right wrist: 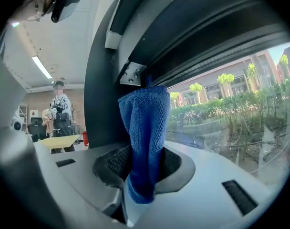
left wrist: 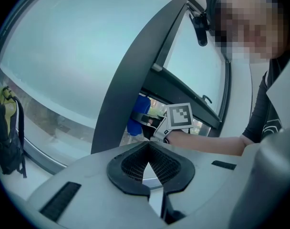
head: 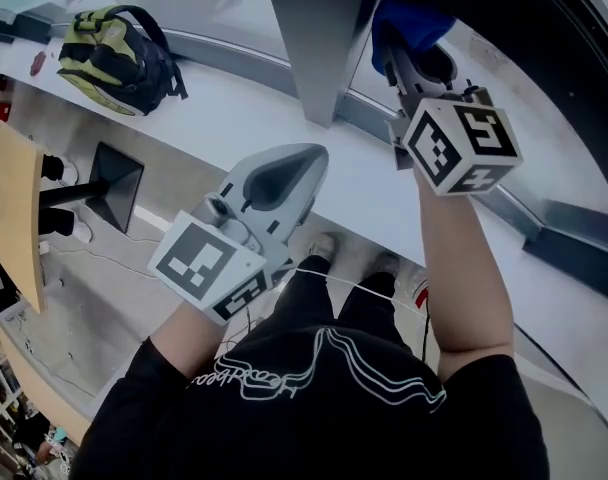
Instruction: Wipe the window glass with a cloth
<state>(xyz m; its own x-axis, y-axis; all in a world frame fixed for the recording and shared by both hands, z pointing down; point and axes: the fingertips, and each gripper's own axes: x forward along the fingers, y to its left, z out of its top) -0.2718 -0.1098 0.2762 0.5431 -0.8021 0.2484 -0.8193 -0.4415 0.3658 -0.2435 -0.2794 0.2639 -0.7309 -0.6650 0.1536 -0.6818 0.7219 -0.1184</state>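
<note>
The right tool [right wrist: 144, 175] is being held clenched on a blue cloth [right wrist: 146, 128]. The cloth is being pinched between the jaws at its lower end and is standing up past their tips, at the centre of the right gripper view. Its top is being held close to the dark window frame [right wrist: 103, 104], beside the window glass [right wrist: 221, 123] that fills the right of that view. Contact with the glass cannot be told. In the head view this tool is being held high at upper right, with the cloth showing as a blue bunch next to the grey post.

The left tool [left wrist: 148, 149] is being held clenched on nothing, jaw tips meeting with only a narrow slit below them. It is being held at the centre of the head view, near the white sill [head: 234, 98] and well apart from the cloth.

A yellow-and-black backpack [head: 114, 58] is being rested on the sill at upper left of the head view. A person [right wrist: 59, 113] is being seen standing at far left of the right gripper view.
</note>
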